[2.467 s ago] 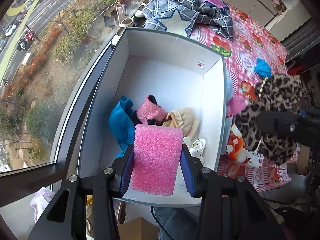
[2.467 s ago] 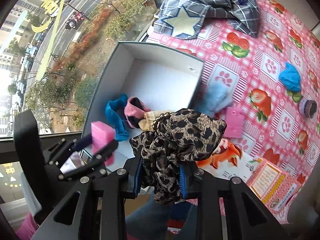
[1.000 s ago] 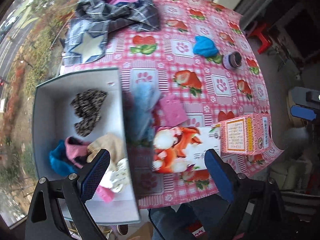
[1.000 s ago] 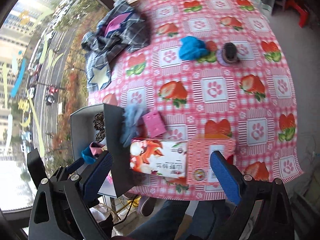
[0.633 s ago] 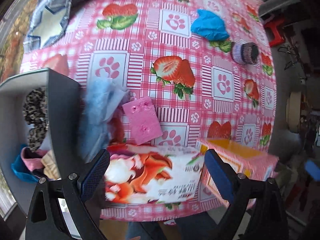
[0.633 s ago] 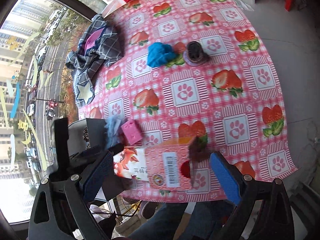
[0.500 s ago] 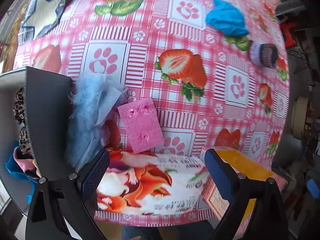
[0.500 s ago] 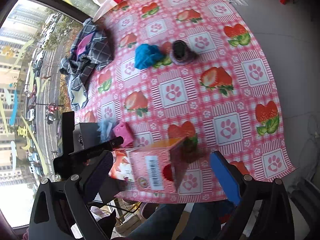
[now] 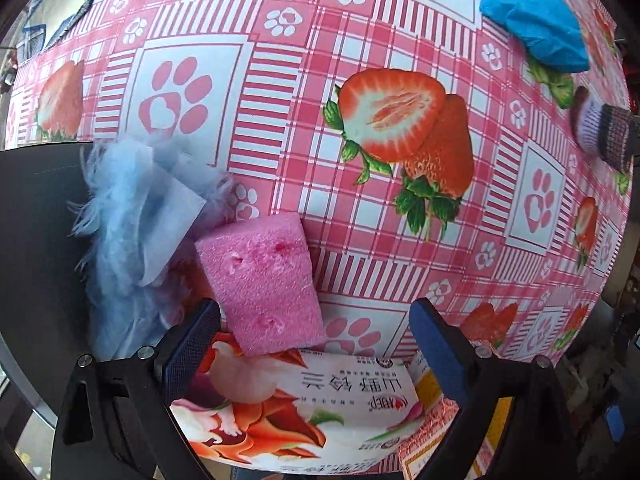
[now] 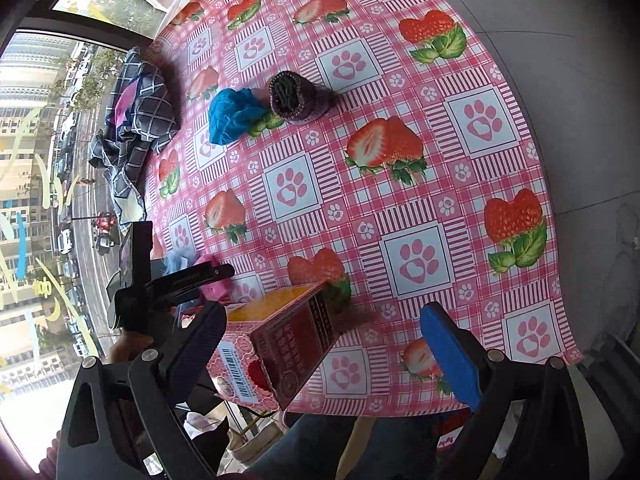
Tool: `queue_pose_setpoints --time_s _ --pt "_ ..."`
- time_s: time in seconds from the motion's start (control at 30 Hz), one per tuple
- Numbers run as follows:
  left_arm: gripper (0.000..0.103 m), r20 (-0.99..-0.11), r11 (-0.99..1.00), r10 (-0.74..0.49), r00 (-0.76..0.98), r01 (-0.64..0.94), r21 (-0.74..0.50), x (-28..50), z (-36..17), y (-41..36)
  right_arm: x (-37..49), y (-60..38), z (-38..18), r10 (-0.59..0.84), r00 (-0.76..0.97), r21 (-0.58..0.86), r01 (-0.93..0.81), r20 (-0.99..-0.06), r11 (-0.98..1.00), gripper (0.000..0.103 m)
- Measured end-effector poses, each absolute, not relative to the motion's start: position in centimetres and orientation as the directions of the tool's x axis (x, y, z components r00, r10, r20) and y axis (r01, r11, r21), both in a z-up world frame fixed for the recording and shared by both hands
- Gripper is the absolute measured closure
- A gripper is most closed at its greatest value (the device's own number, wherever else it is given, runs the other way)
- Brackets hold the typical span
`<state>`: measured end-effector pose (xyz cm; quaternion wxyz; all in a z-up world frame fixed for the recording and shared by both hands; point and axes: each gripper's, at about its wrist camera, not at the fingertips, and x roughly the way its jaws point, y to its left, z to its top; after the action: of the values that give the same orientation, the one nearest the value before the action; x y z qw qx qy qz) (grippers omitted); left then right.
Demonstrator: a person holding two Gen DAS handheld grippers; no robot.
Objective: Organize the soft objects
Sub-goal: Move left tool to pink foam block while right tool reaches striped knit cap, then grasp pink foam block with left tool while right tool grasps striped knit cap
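A pink sponge (image 9: 262,280) lies on the strawberry-print tablecloth (image 9: 280,92), with my open left gripper (image 9: 316,344) just above it and nothing between its fingers. A fluffy light-blue cloth (image 9: 128,232) leans against the dark wall of the storage box (image 9: 36,220) at the left. Farther off lie a blue cloth (image 9: 536,28) and a purple knitted roll (image 9: 600,128); the right wrist view shows the blue cloth (image 10: 232,114) and the knitted roll (image 10: 298,98) too. My right gripper (image 10: 324,354) is open over the table's near edge, above a pink carton (image 10: 280,344).
A tissue pack (image 9: 296,408) with orange print lies under the left gripper, next to the pink carton (image 9: 432,432). A plaid garment (image 10: 136,120) is heaped at the far left by the window. The person's legs (image 10: 320,448) show below the table edge.
Both grippers let go of their loads, the pink sponge and leopard cloth, into the box and are now open. The left one has come down close over a second pink sponge.
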<state>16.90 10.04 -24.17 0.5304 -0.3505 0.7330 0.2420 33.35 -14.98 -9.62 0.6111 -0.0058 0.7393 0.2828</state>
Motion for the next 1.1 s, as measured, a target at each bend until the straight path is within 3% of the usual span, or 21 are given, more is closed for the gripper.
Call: queue_pose_setpoints --time_s 0.3,0.5,0.8,1.1 --pt "0.006 -0.940 0.611 -0.279 -0.195 -0.792 -0.017 17.6 -26.4 9.7 34.4 -14.3 -11.6 0.298 -0.284 0.393 -0.382 -0.911 0.836 0.005" --pt "0.006 -0.956 0.700 -0.251 -0.149 -0.710 -0.073 20.3 -26.3 7.6 35.3 -14.2 -12.6 0.275 -0.297 0.379 -0.388 -0.914 0.840 0.005" --pt "0.006 -0.961 0.749 -0.198 -0.191 -0.662 -0.023 22.0 -27.2 6.1 36.4 -12.1 -14.0 0.225 -0.272 0.331 -0.457 -0.936 0.826 0.005" --pt "0.000 -0.958 0.765 -0.176 -0.228 -0.644 0.013 23.3 -28.5 4.7 39.1 -6.5 -15.7 0.199 -0.196 0.276 -0.553 -0.960 0.786 0.005"
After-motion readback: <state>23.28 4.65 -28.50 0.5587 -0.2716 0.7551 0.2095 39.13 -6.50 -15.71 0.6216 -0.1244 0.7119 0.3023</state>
